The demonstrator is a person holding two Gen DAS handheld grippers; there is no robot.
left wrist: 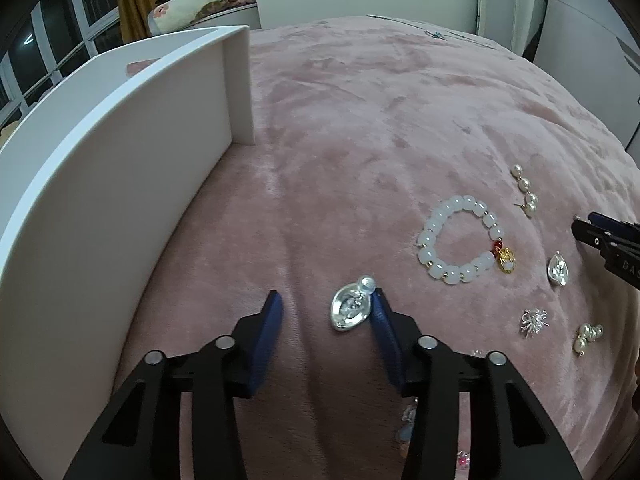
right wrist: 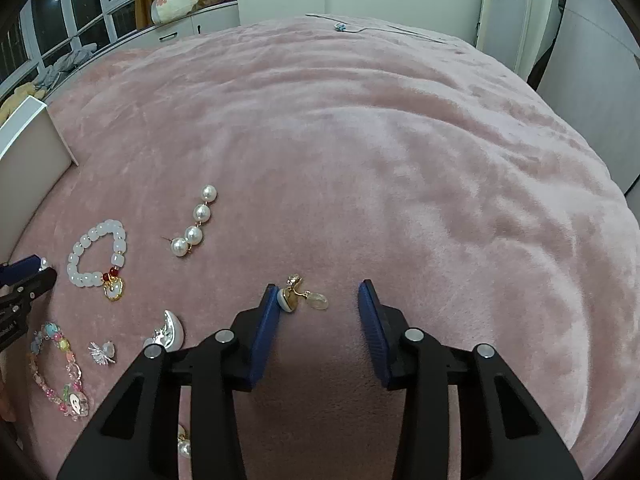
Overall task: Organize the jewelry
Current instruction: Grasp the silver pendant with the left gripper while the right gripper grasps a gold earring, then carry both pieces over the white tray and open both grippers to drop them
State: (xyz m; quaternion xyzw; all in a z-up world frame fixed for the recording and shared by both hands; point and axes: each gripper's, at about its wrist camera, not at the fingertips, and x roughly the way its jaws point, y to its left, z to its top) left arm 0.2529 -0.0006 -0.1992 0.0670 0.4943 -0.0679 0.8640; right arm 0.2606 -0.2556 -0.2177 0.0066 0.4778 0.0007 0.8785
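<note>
My left gripper [left wrist: 326, 300] is open over the pink blanket. A silver moon-shaped earring [left wrist: 350, 309] lies between its fingers, touching the right finger [left wrist: 380, 312]. A white bead bracelet [left wrist: 460, 240] with a gold charm lies to the right, with a pearl drop earring [left wrist: 525, 195], a second silver earring [left wrist: 559, 269], a silver starburst piece [left wrist: 534, 321] and a pearl cluster [left wrist: 586, 337]. My right gripper [right wrist: 320, 292] is open; a gold clip earring [right wrist: 298, 296] lies between its fingers, against the left finger [right wrist: 269, 304].
A white open box [left wrist: 120, 152] stands at the left on the blanket. In the right wrist view a colourful bead bracelet [right wrist: 60, 372] lies at the lower left. A thin chain with a blue stone [right wrist: 342, 27] lies at the far edge.
</note>
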